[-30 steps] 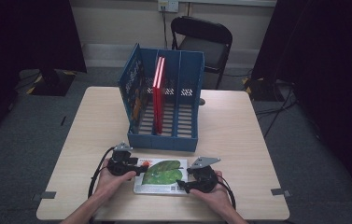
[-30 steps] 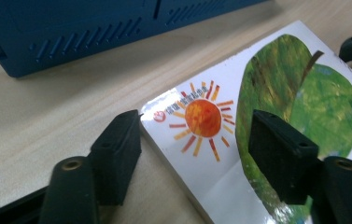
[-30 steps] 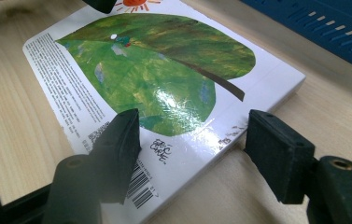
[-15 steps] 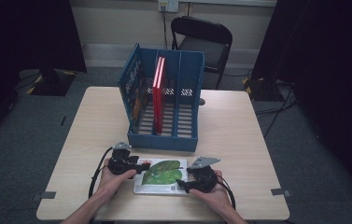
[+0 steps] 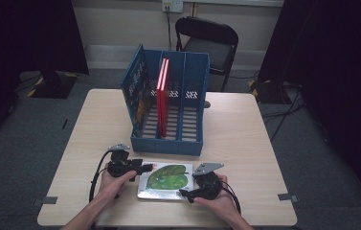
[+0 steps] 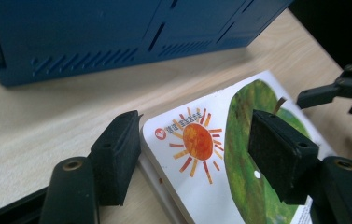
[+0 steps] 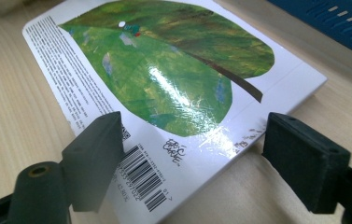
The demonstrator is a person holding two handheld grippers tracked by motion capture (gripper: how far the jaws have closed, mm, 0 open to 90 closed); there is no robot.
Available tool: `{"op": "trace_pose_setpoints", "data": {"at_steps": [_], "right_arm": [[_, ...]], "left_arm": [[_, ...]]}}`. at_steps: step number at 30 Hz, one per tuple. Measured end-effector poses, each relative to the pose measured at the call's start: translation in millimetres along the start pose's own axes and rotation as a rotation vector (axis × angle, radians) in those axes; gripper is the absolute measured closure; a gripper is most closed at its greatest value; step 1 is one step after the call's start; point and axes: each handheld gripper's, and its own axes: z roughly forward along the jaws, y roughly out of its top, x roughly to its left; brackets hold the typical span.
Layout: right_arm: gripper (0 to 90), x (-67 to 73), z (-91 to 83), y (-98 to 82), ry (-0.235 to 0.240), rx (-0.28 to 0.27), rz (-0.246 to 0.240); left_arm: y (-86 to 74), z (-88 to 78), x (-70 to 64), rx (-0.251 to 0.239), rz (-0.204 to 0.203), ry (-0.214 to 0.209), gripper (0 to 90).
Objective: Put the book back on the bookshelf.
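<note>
The table (image 5: 245, 139) is pale wood, and toward its far side stands a blue file rack (image 5: 168, 103) with slotted walls and upright dividers. A red book (image 5: 162, 96) stands on edge in one of its middle compartments, and another book with a dark printed cover leans against the rack's left wall.

In front of the rack, near the table's front edge, a picture book (image 5: 163, 181) lies flat with its back cover up: a big green leaf, a small orange sun at one corner and a barcode at another. It looks like a thick board book, so probably stiff and fairly light, unlikely to bend or sag when lifted by one edge. The cover is glossy and reflects the light, so it may slip between the pads unless they bite well in from the edge. A sound grip would be across its thickness at a short edge or corner, tipping it up off the table first.

The left gripper (image 6: 190, 154) sits at the sun corner; its jaws have just been closing a little but stand apart, one outside the edge, one over the cover, clamping nothing. The right gripper (image 7: 187, 163) faces the barcode corner; its jaws have just been opening and stand wide, the corner between them, the pads not pressing on it.
</note>
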Motion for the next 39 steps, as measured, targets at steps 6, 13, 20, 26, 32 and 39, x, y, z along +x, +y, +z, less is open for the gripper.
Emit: {"op": "trace_pose_setpoints", "data": {"at_steps": [6,13,20,26,32,39], "right_arm": [[17.8,-1.0,-1.4,-1.1,0.016,-0.001,0.007],[16.2,-0.7,-0.9,-1.9,0.016,-0.012,0.009],[12.0,0.7,-1.0,-1.5,0.016,-0.012,-0.002],[9.9,2.1,-3.0,-2.3,0.036,-0.004,-0.03],[9.4,3.6,-2.1,-2.9,0.027,-0.011,-0.03],[9.1,2.7,-2.1,-2.2,0.037,-0.032,-0.012]], "left_arm": [[2.8,-3.0,-2.5,-0.02,-0.006,-0.013,34.9],[0.4,-4.6,-3.1,-0.018,-0.025,-0.016,35.3],[3.9,-10.3,-4.7,-0.054,-0.05,-0.064,35.4],[6.9,-9.8,-5.6,-0.064,-0.048,-0.074,36.8],[5.8,-11.8,-4.1,-0.059,-0.073,-0.084,36.6],[6.3,-18.8,-7.1,-0.088,-0.092,-0.121,36.5]]}}
